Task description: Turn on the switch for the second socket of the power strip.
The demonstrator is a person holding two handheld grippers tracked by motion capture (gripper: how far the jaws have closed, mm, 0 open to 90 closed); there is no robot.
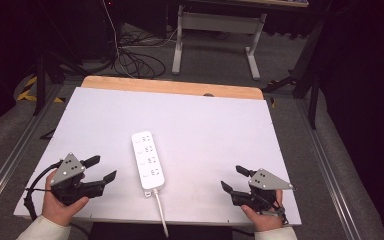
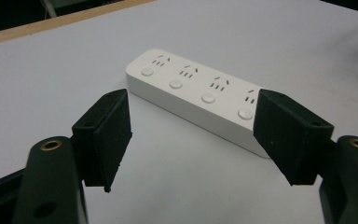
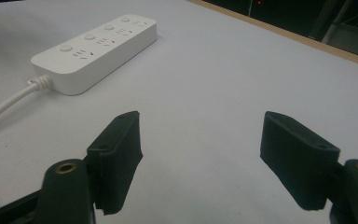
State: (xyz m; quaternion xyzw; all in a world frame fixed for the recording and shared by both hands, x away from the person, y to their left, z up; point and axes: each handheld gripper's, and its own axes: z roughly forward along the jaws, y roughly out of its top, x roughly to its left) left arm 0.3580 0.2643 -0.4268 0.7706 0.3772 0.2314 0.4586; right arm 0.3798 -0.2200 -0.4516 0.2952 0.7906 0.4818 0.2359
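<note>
I judge the work barely begun: the power strip (image 1: 148,159) lies untouched at centre frame on the tabletop (image 1: 220,135), my left tool (image 1: 100,170) and right tool (image 1: 232,180) gaping, empty.

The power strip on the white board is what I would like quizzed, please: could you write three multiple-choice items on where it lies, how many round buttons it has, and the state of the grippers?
1. Where does the power strip lie?
A. between the two grippers
B. on the floor
C. in the left gripper's jaws

2. How many round buttons are on it?
A. two
B. four
C. six

3. How do the left gripper and right gripper stand?
A. both clamped on the strip
B. one shut on the cable
C. both open, holding nothing

Answers: 1 A, the high view shows it mid-board with a gripper on each side. 2 B, the left gripper view shows four in a row. 3 C, each gripper view shows its jaws apart over bare board.
</note>
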